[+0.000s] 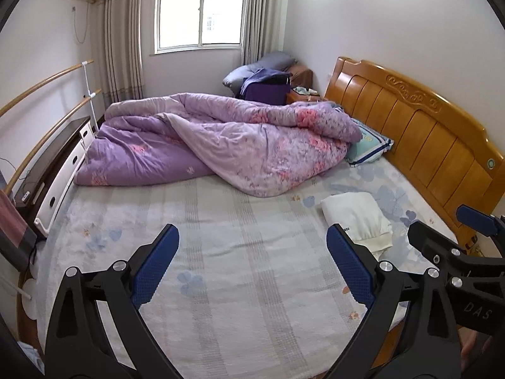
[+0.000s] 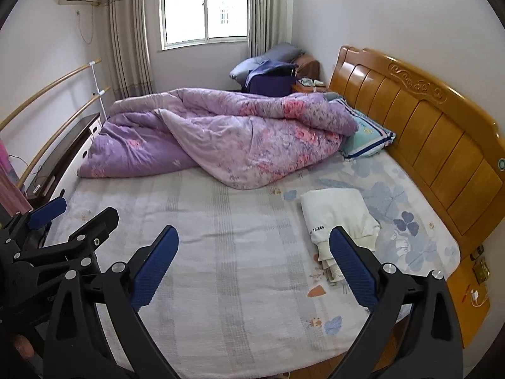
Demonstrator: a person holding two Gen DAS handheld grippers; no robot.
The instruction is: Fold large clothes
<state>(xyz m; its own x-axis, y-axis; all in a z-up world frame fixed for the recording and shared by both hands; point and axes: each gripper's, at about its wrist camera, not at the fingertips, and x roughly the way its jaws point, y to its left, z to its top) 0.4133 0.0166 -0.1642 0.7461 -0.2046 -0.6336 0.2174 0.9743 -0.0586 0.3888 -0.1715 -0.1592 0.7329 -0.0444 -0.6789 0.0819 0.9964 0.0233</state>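
Observation:
A white garment (image 1: 356, 218) lies folded into a compact bundle on the bed sheet (image 1: 221, 252), near the headboard side. In the right wrist view the garment (image 2: 337, 218) shows black lettering by its cuff. My left gripper (image 1: 252, 252) is open and empty, held above the near part of the bed, left of the garment. My right gripper (image 2: 254, 252) is open and empty, its right finger (image 2: 350, 268) overlapping the garment's near edge in view. Each gripper shows at the edge of the other's view: the right one (image 1: 451, 237), the left one (image 2: 72, 221).
A crumpled purple floral duvet (image 1: 221, 145) covers the far half of the bed. A blue-edged pillow (image 1: 369, 145) lies by the wooden headboard (image 1: 426, 132). A dresser (image 1: 60, 164) and wooden rails stand at the left. A bedside stand with bags sits by the window.

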